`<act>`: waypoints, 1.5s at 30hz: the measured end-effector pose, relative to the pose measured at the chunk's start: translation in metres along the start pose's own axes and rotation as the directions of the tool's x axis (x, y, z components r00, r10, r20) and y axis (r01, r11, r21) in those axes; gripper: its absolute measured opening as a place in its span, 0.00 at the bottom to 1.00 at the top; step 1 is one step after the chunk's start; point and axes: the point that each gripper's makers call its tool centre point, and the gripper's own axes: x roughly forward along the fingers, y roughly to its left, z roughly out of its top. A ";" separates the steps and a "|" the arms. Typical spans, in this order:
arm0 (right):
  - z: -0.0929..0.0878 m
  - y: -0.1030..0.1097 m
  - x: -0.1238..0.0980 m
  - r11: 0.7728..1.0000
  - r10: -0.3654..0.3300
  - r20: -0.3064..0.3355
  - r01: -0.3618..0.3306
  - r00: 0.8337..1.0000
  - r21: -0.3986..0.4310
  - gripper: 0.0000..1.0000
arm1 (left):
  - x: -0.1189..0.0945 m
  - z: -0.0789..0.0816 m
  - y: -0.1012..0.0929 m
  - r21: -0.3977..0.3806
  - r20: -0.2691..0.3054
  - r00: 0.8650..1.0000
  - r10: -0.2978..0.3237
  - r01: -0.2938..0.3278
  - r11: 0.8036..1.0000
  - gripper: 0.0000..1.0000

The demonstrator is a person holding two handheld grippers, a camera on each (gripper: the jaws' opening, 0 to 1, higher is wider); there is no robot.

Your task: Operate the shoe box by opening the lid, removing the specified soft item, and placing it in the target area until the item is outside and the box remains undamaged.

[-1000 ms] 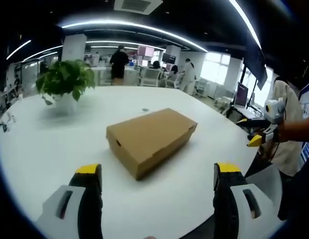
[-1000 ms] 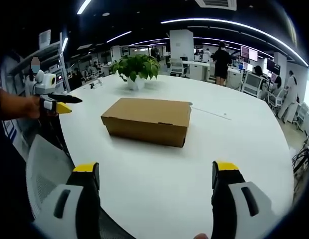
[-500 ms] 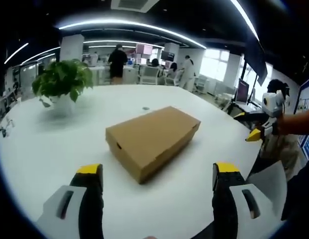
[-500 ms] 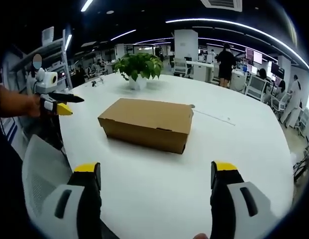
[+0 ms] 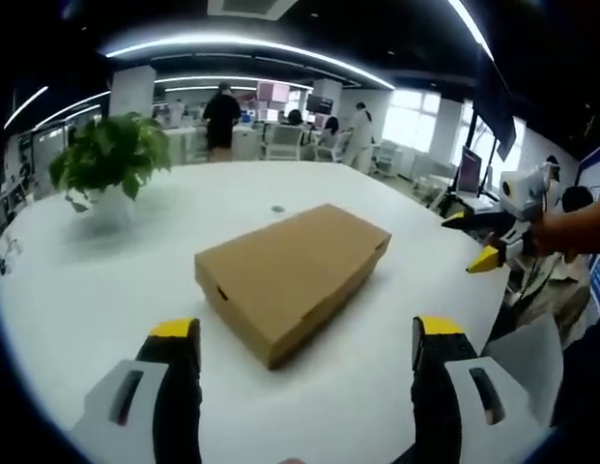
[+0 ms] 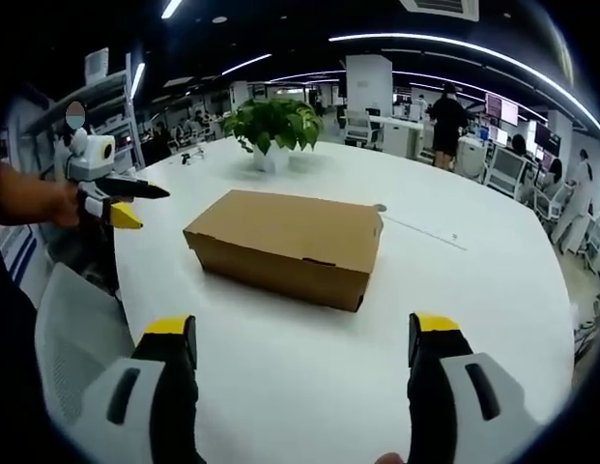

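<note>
Shoe box: the shoe box [image 5: 292, 275] is a plain brown cardboard carton lying flat on the white table [image 5: 106, 290], set at an angle to both views. Its lid is down all round; no gap shows at any edge.
Soft item: judged to be inside the closed carton; nothing of it can be seen.
Left gripper: the left gripper [image 5: 307, 338] has its jaws spread wide with nothing between them. It is held above the near table edge, well apart from the carton.
Right gripper: the right gripper [image 6: 301, 336] is likewise spread wide and empty, facing a long side wall of the carton from a distance.
Step in hand: approach for lid opening, as judged from the closed lid and both tools standing off.
Lid seam: the right gripper view shows a front flap line with small dark tuck slots along the long wall. That wall appears to be the opening side.
Recommended method: one tool should steady the base by pressing lightly on a wall. The other should catch the lid's front lip from below and lift in an arc about the far hinge edge.
Risk: pinching the thin card hard, or prying at a corner, could crease or tear it.
Surroundings: a potted plant [image 6: 272, 130] stands well beyond the carton. A small round mark [image 5: 277, 208] lies on the table behind it.
Target area: not identifiable in either view.
</note>
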 end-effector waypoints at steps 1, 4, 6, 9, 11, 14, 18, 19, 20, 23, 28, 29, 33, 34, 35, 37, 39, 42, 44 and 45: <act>0.000 -0.001 0.003 1.000 0.001 -0.002 -0.001 1.000 0.000 0.85 | 0.002 -0.001 0.001 -0.003 -0.002 1.000 -0.002 0.002 1.000 0.92; 0.000 -0.005 0.010 1.000 0.004 -0.009 -0.004 1.000 0.000 0.85 | 0.006 -0.001 0.001 0.000 -0.009 1.000 -0.004 0.004 1.000 0.92; 0.001 -0.005 0.015 1.000 0.007 -0.010 -0.007 1.000 0.001 0.85 | 0.009 -0.002 0.003 0.002 -0.012 1.000 -0.004 0.004 1.000 0.92; 0.003 -0.007 0.024 1.000 0.015 -0.015 -0.015 1.000 -0.004 0.85 | 0.014 -0.002 0.004 0.006 -0.016 1.000 -0.005 0.005 1.000 0.92; 0.003 -0.008 0.031 1.000 0.021 -0.020 -0.021 1.000 -0.007 0.84 | 0.019 -0.003 0.007 0.012 -0.024 1.000 -0.005 0.005 1.000 0.91; 0.003 -0.010 0.039 1.000 0.029 -0.025 -0.029 0.999 -0.012 0.84 | 0.023 -0.003 0.009 0.008 -0.029 1.000 -0.004 0.005 1.000 0.90; 0.004 -0.013 0.050 0.999 0.037 -0.033 -0.038 0.999 -0.014 0.83 | 0.030 -0.004 0.010 0.001 -0.037 0.999 -0.006 0.006 1.000 0.90; 0.004 -0.014 0.051 0.999 0.038 -0.034 -0.039 0.999 -0.014 0.83 | 0.032 -0.005 0.011 -0.001 -0.038 0.999 -0.007 0.007 1.000 0.90; 0.004 -0.015 0.054 0.999 0.040 -0.036 -0.041 0.999 -0.016 0.83 | 0.034 -0.006 0.011 0.000 -0.038 0.999 -0.008 0.008 1.000 0.90; 0.002 -0.019 0.059 0.999 0.043 -0.044 -0.044 0.998 -0.019 0.82 | 0.037 -0.007 0.011 0.002 -0.044 0.999 -0.010 0.010 1.000 0.90; 0.000 -0.026 0.069 0.999 0.046 -0.055 -0.047 0.997 -0.021 0.81 | 0.044 -0.010 0.014 0.004 -0.058 0.998 -0.011 0.012 1.000 0.90; -0.001 -0.027 0.071 0.999 0.045 -0.058 -0.047 0.997 -0.022 0.81 | 0.045 -0.010 0.015 0.006 -0.060 0.998 -0.012 0.012 1.000 0.89; -0.001 -0.032 0.081 0.998 0.049 -0.067 -0.051 0.997 -0.025 0.80 | 0.051 -0.011 0.017 0.008 -0.065 0.998 -0.011 0.011 1.000 0.89; -0.001 -0.033 0.083 0.998 0.049 -0.067 -0.051 0.997 -0.028 0.80 | 0.053 -0.011 0.018 0.011 -0.069 0.998 -0.010 0.011 1.000 0.88; -0.002 -0.035 0.085 0.998 0.049 -0.074 -0.052 0.996 -0.030 0.79 | 0.054 -0.011 0.017 0.015 -0.070 0.997 -0.011 0.012 1.000 0.88; -0.001 -0.037 0.090 0.998 0.053 -0.074 -0.055 0.996 -0.033 0.79 | 0.057 -0.012 0.019 0.015 -0.077 0.997 -0.009 0.010 1.000 0.88; 0.000 -0.039 0.094 0.998 0.056 -0.078 -0.059 0.995 -0.038 0.78 | 0.061 -0.013 0.020 0.017 -0.080 0.997 -0.008 0.009 1.000 0.87; 0.001 -0.042 0.101 0.997 0.058 -0.081 -0.062 0.995 -0.047 0.77 | 0.065 -0.014 0.022 0.022 -0.083 0.997 -0.004 0.006 1.000 0.86; 0.002 -0.044 0.105 0.997 0.062 -0.084 -0.066 0.995 -0.047 0.76 | 0.067 -0.015 0.025 0.026 -0.090 0.996 0.004 -0.001 1.000 0.84; 0.003 -0.044 0.106 0.997 0.062 -0.082 -0.066 0.995 -0.048 0.76 | 0.069 -0.017 0.026 0.030 -0.097 0.995 0.008 -0.005 1.000 0.83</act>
